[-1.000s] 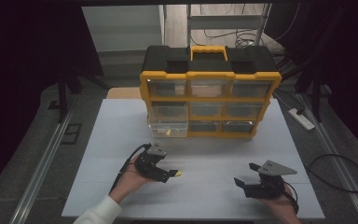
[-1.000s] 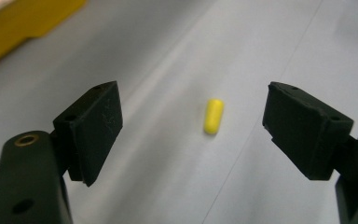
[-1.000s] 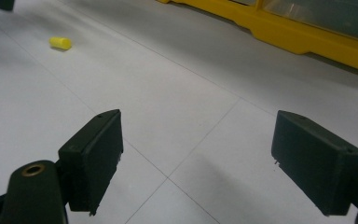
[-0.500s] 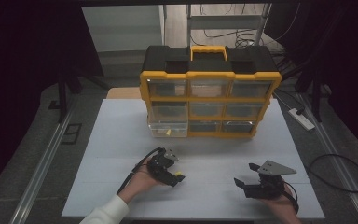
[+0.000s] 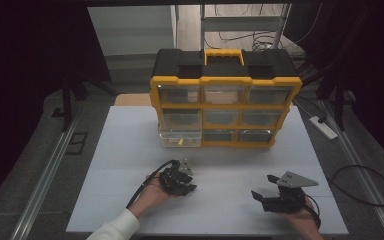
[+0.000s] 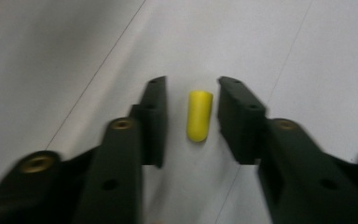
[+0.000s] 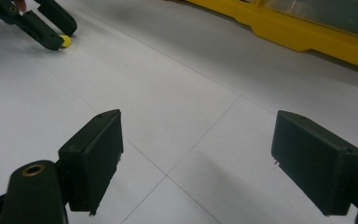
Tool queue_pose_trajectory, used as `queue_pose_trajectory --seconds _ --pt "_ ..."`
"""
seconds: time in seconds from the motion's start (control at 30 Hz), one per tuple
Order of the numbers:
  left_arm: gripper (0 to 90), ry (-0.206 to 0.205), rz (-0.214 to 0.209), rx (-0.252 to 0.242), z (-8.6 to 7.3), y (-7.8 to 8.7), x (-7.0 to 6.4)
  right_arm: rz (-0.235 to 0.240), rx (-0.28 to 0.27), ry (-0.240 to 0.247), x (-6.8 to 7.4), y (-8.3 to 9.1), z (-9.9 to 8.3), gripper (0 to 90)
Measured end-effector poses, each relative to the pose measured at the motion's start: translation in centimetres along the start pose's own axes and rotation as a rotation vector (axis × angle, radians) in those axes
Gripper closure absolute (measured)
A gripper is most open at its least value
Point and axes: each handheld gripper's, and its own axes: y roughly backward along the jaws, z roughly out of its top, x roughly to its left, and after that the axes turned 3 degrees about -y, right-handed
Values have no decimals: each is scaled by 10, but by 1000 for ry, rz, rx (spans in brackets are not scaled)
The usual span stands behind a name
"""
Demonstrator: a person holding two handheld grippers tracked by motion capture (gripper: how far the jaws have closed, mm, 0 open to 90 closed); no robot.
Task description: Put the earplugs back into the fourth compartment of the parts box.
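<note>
A small yellow cylinder (image 6: 199, 115) lies on the white tabletop (image 5: 125, 150). It sits between the jaws of my left gripper (image 6: 193, 83), which is open, with a gap on either side of it. In the high view the left gripper (image 5: 186, 188) is low over the table's front left. From the right gripper view the left gripper (image 7: 51, 32) shows far off with the yellow cylinder (image 7: 65, 41) at its tips. My right gripper (image 7: 198, 121) is open wide over bare table, at the front right (image 5: 261, 198).
A yellow and black drawer organizer (image 5: 225, 80) stands at the back of the table. Its bottom-left clear drawer (image 5: 181, 137) is pulled out, with a small yellow piece inside. A power strip (image 5: 322, 125) lies on the floor to the right.
My left gripper has shifted a little to the right and now straddles the yellow cylinder. The right gripper has stayed where it was.
</note>
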Motion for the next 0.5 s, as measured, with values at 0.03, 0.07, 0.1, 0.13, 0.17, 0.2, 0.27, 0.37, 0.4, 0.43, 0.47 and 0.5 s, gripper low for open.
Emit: queue_pose_trajectory --seconds 0.03,0.07,0.1,0.13,0.17,0.2,0.27,0.37,0.4,0.43,0.47,0.5 --pt "747 -6 -4 -2 0 0 -1 0 0 1 0 0 0 176" --pt "778 -10 4 1 1 0 -2 0 0 2 0 0 0 176" --pt "784 -12 13 3 1 0 -4 0 0 2 0 0 0 176" --pt "789 -17 19 2 1 0 -5 -1 0 2 0 0 0 176" --pt "791 -22 28 2 0 1 -6 -1 0 2 0 1 0 176" --pt "792 -24 35 -3 0 1 -6 -1 -1 3 0 1 0 176" --pt "792 -21 45 -22 -2 4 -7 0 -2 3 0 2 0 176" --pt "792 -5 65 -68 -4 12 -5 -2 -2 3 -1 2 0 177" --pt "791 4 68 -88 -5 14 -5 -2 -2 2 -1 2 0 177" --pt "791 15 72 -112 -6 17 -4 -2 -1 1 -1 2 0 177" --pt "791 23 77 -129 -8 19 -4 -2 -1 1 -2 2 0 177" --pt "791 29 85 -143 -9 22 -3 -1 1 1 -2 1 0 177"
